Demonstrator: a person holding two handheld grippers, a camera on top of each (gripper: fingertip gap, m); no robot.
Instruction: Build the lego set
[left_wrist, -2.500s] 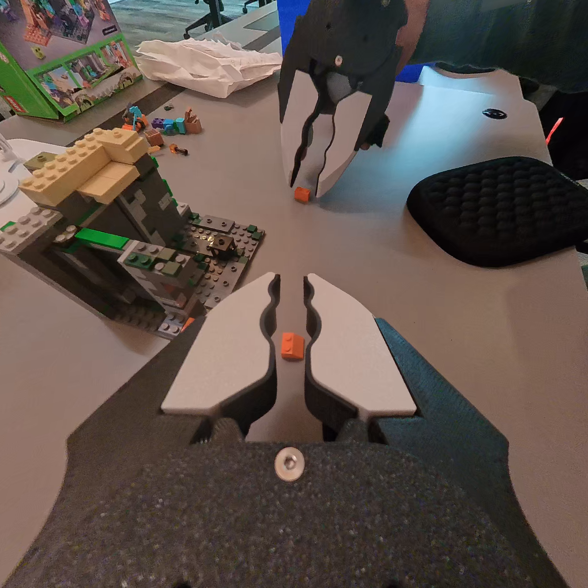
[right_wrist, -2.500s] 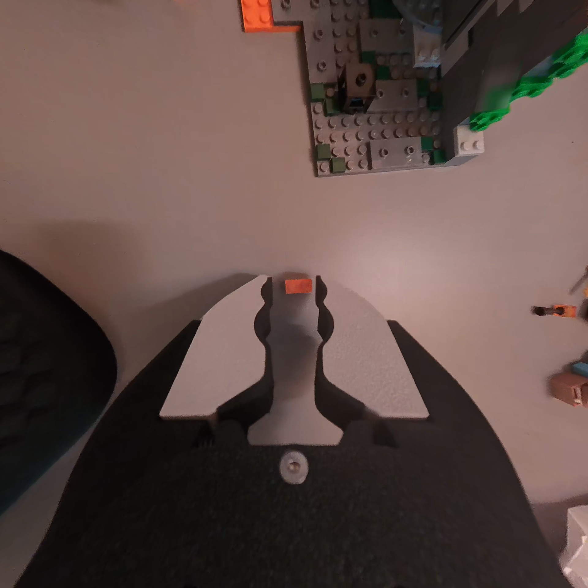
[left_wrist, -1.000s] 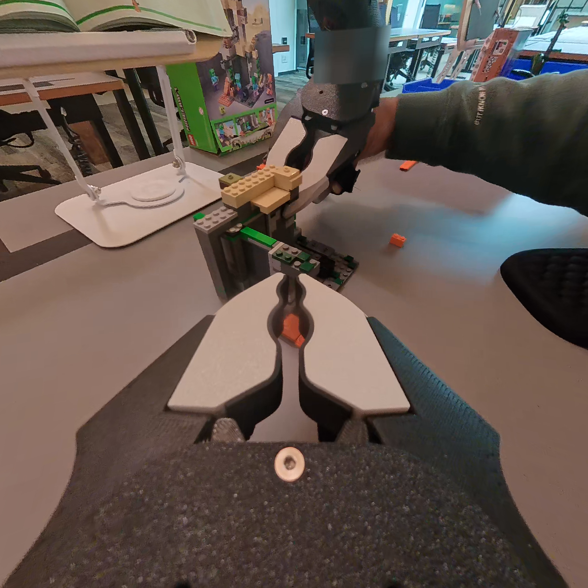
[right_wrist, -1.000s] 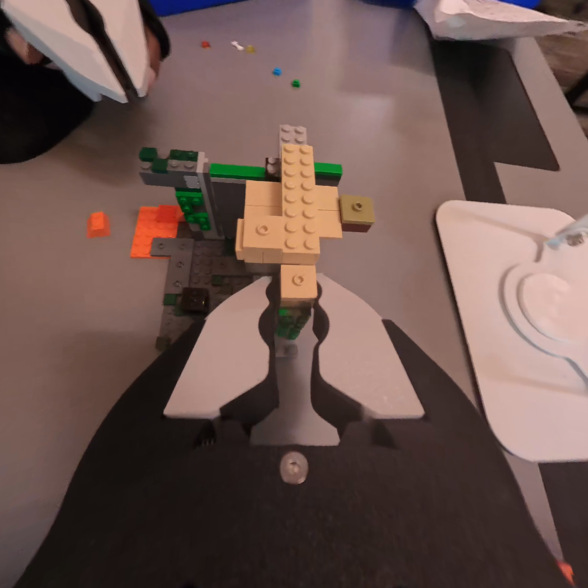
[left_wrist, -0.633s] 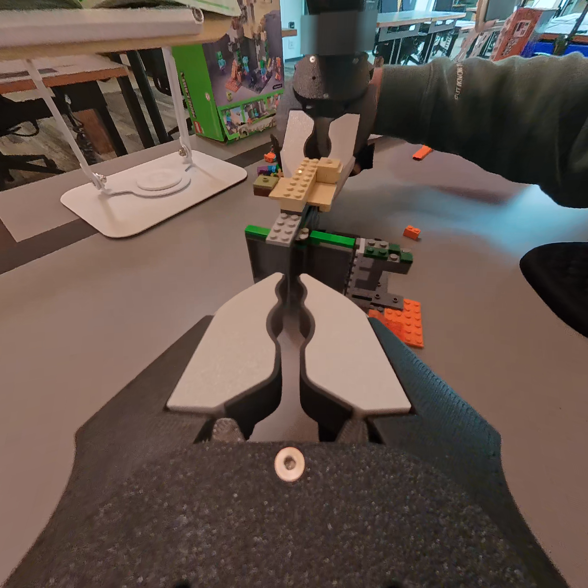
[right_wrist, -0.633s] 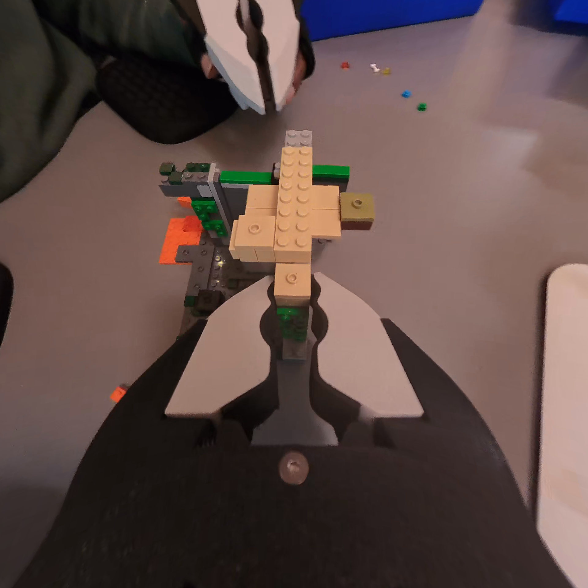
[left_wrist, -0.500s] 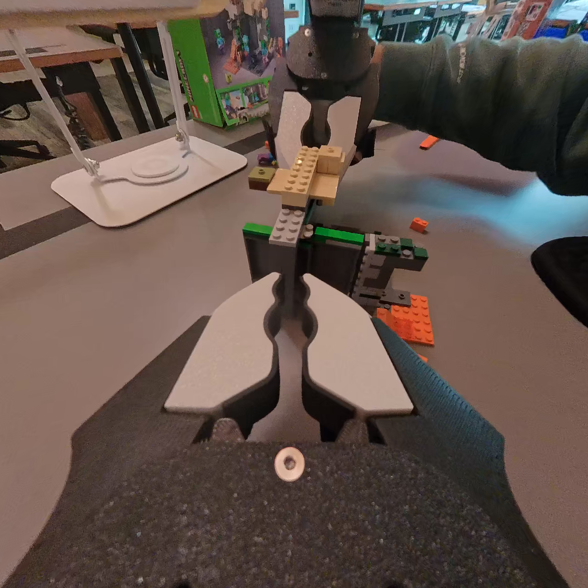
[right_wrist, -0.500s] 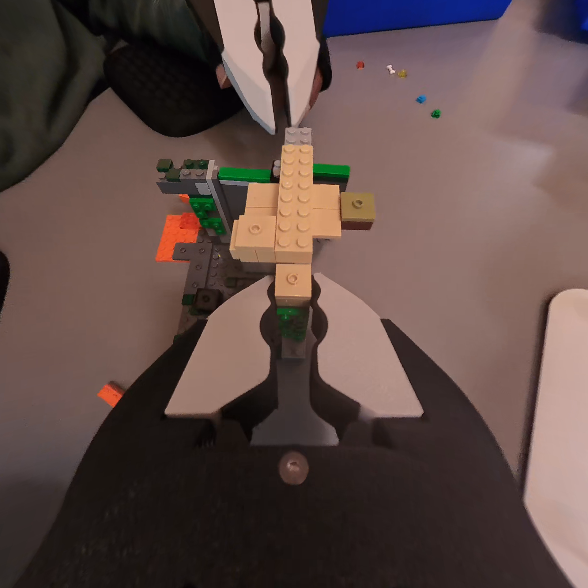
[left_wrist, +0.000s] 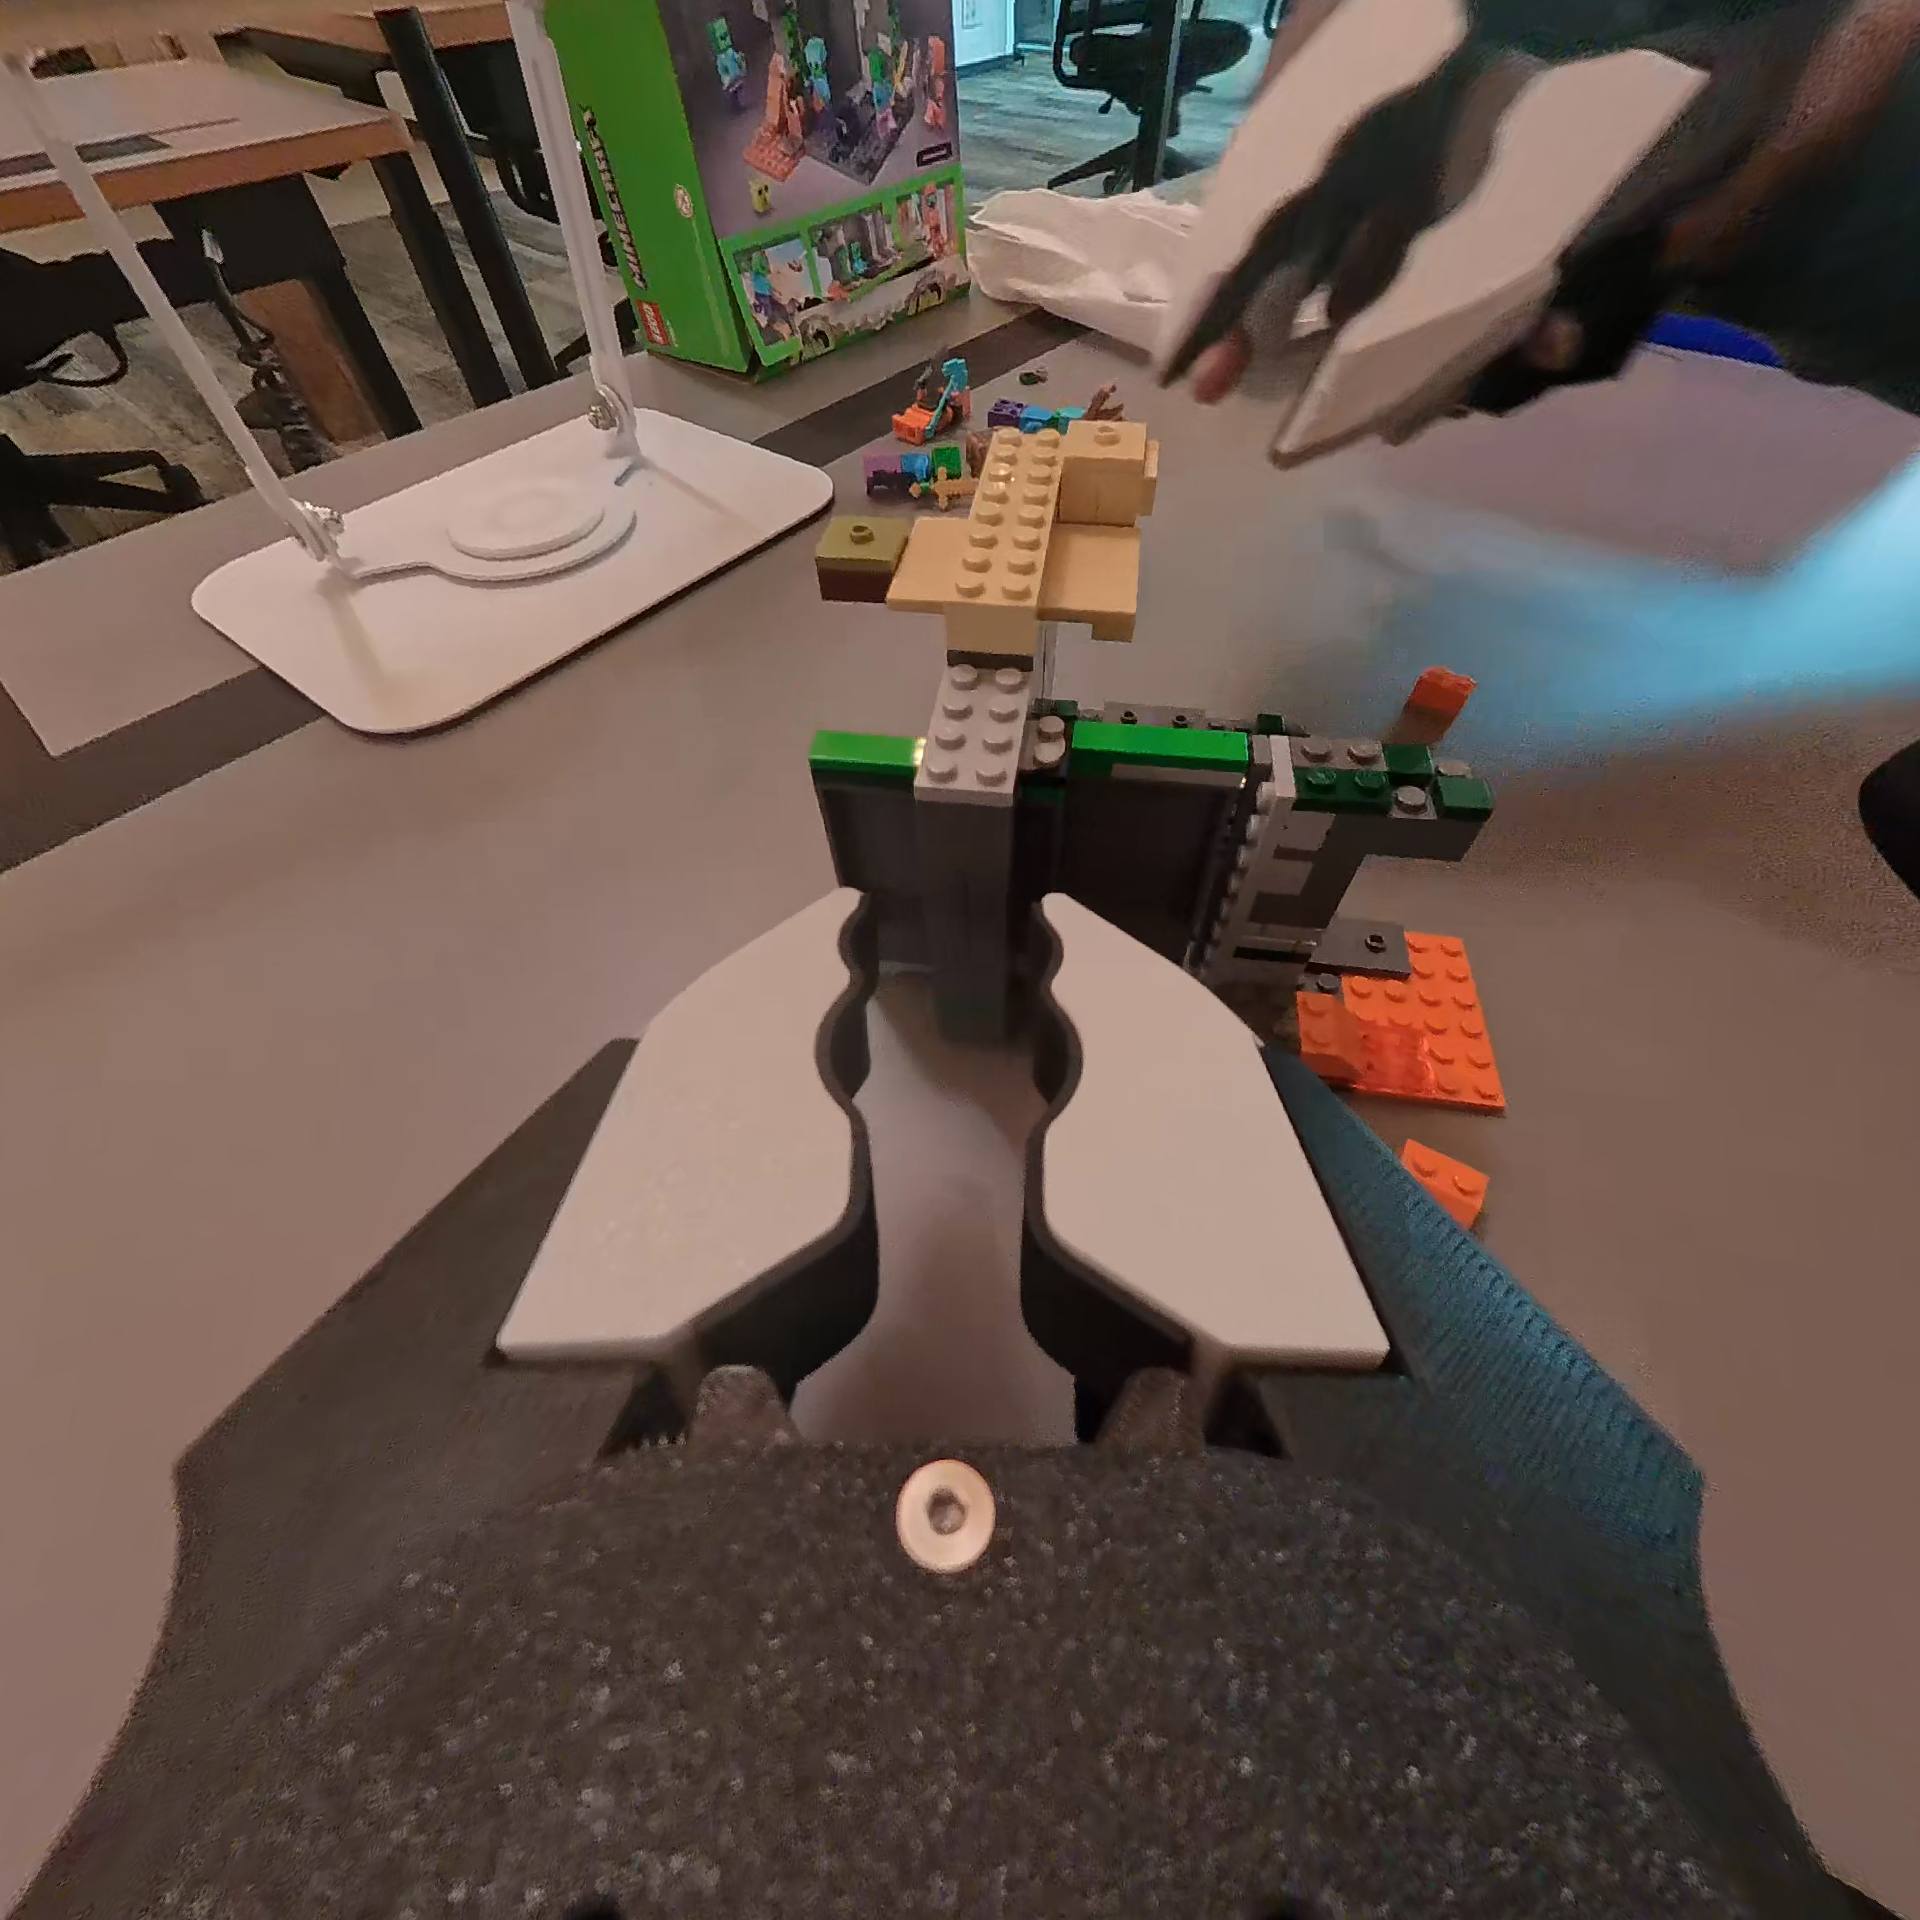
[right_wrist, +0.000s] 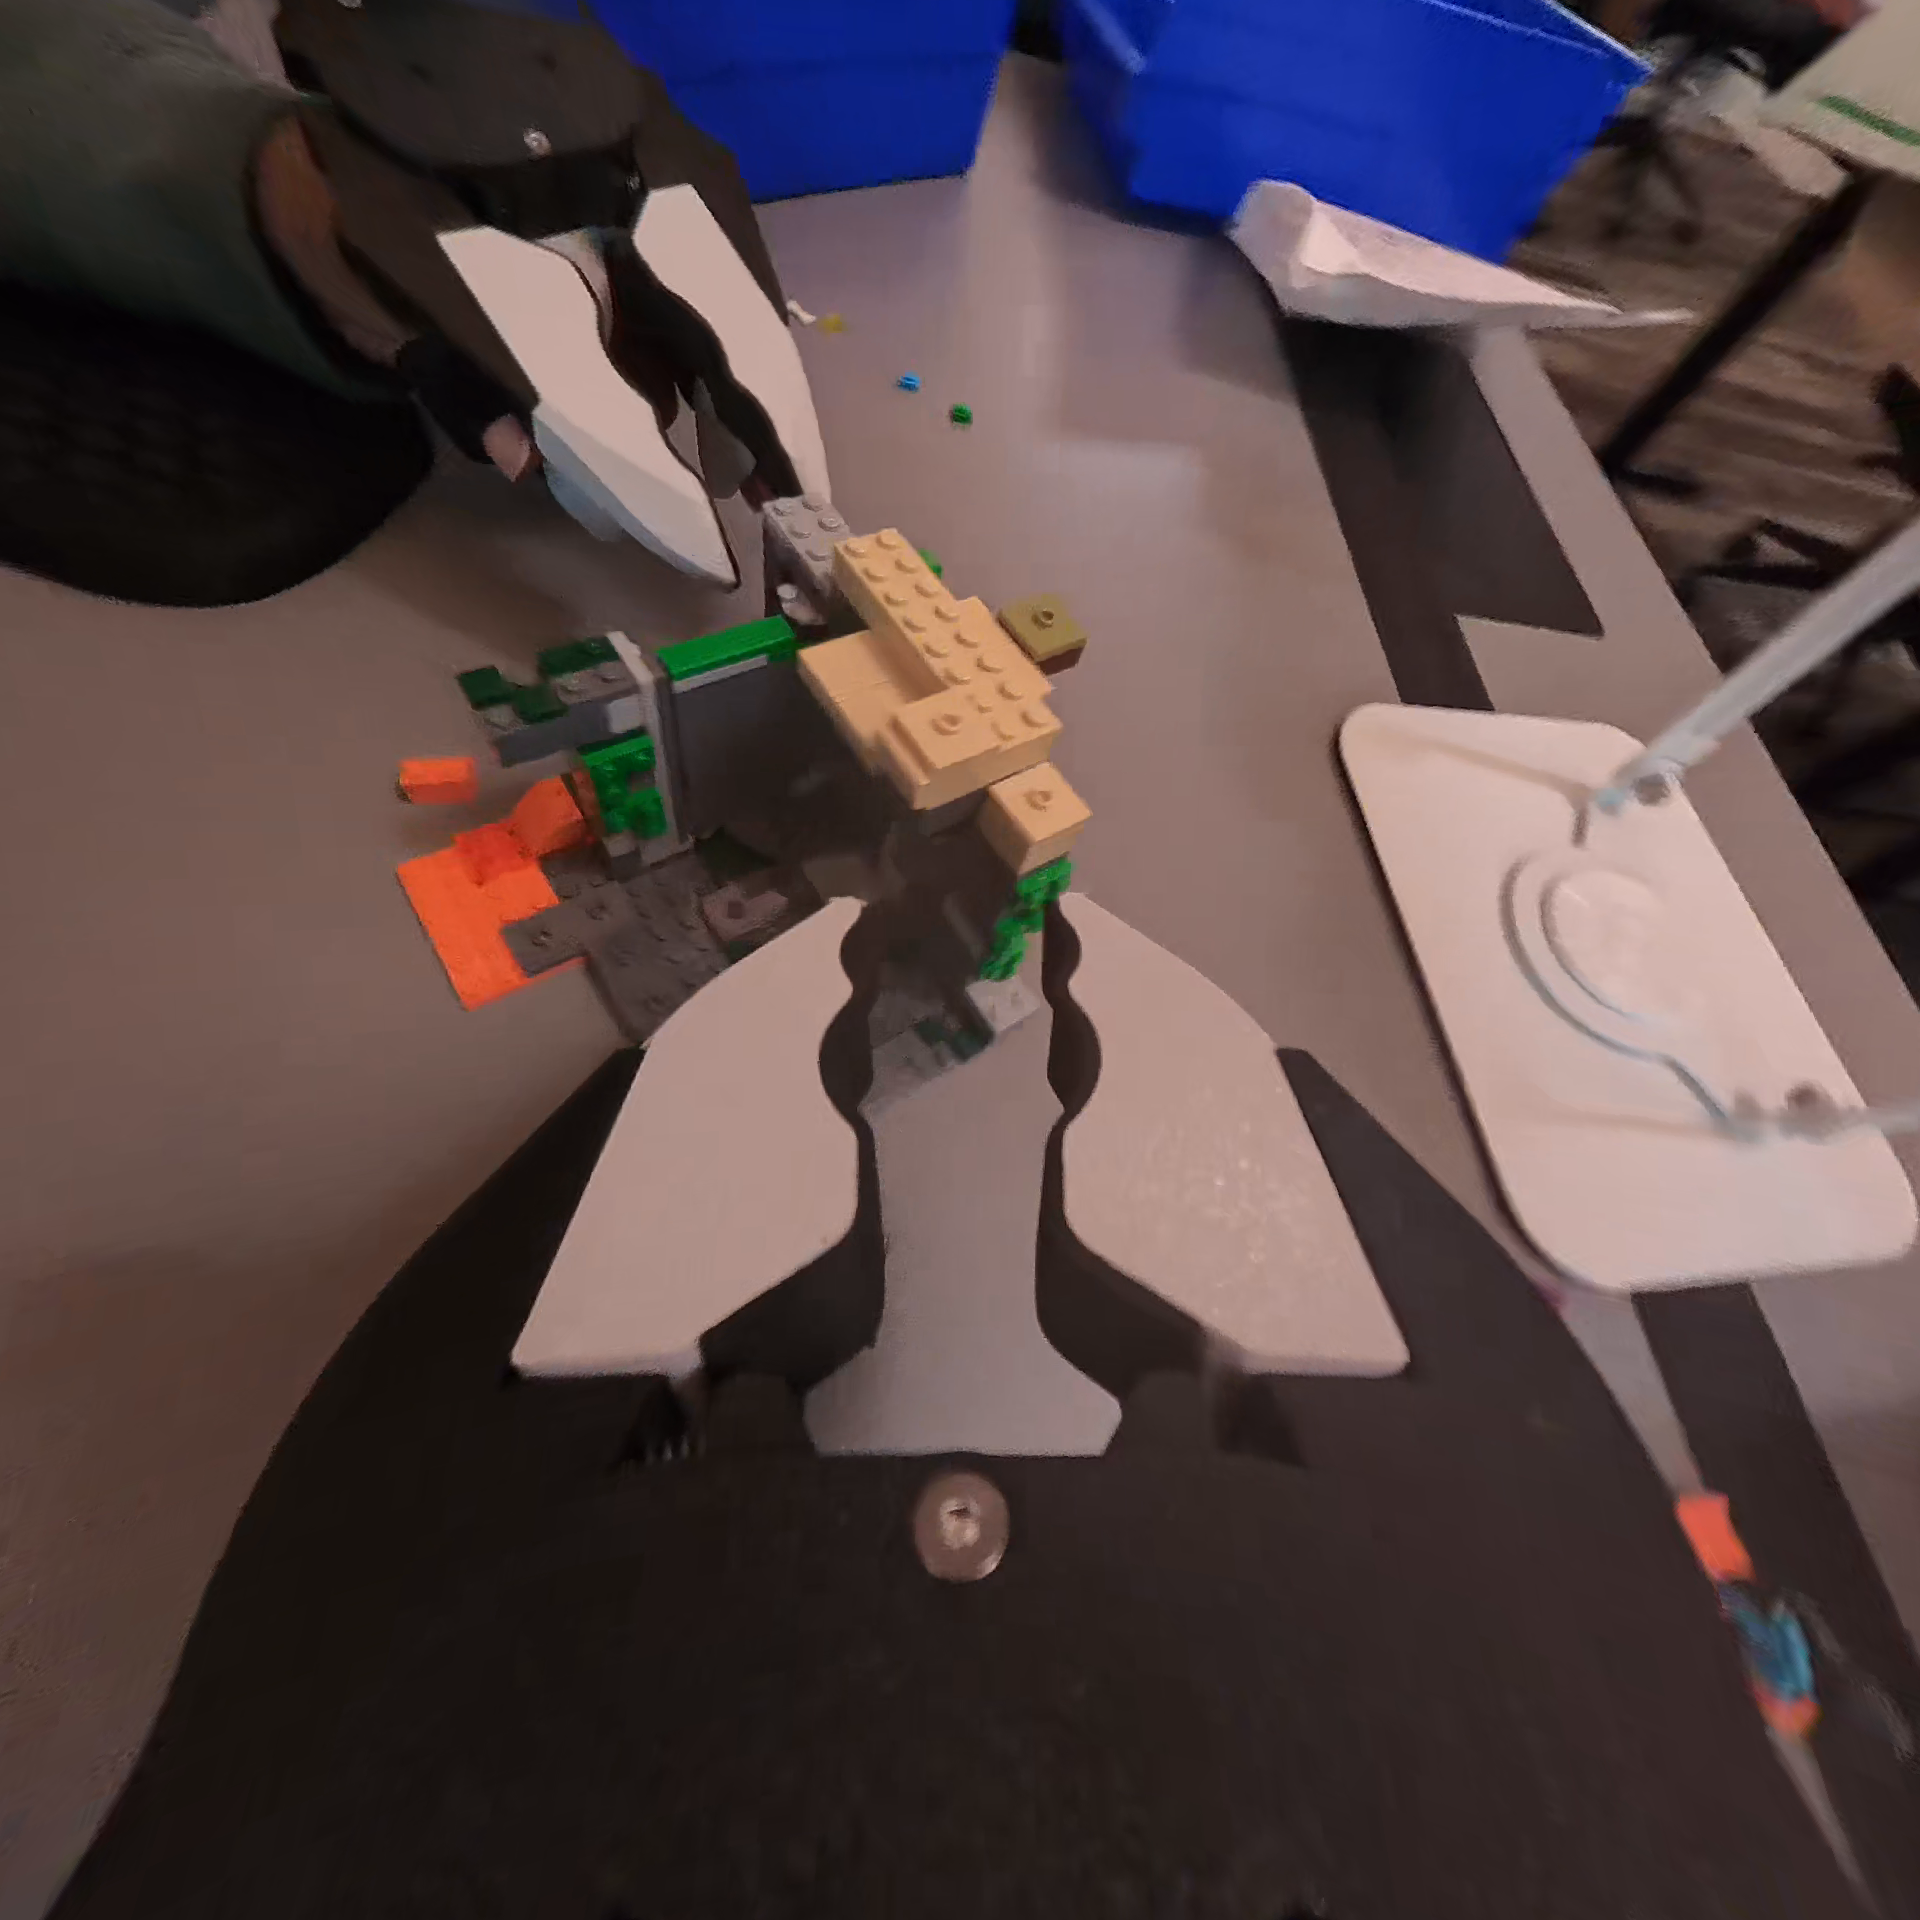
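The lego build (left_wrist: 1122, 831) stands on the grey table, with grey walls, green trim, a tan top (left_wrist: 1023, 551) and an orange plate (left_wrist: 1423, 1018) at its base. My left gripper (left_wrist: 951, 914) is open and empty, its jaws on either side of the grey pillar without touching it. It also shows in the right wrist view (right_wrist: 774, 530), just behind the build (right_wrist: 727, 717). My right gripper (right_wrist: 956, 914) is open and empty, in front of the build. In the left wrist view the right gripper (left_wrist: 1226, 416) is blurred and raised above the build's right side. A small orange brick (left_wrist: 1444, 1179) lies by the plate.
A white stand base (left_wrist: 499, 561) sits left of the build. A green lego box (left_wrist: 790, 177), a white bag (left_wrist: 1081, 249) and a pile of loose pieces (left_wrist: 966, 436) lie behind. A black pad (right_wrist: 156, 468) and blue bins (right_wrist: 1351, 104) are at the far side. The grippers' ends are close to 15 cm from one another.
My right gripper has let go of the tan top brick, opened wider and lifted off to the side. My left gripper has opened and moved close to the grey pillar.
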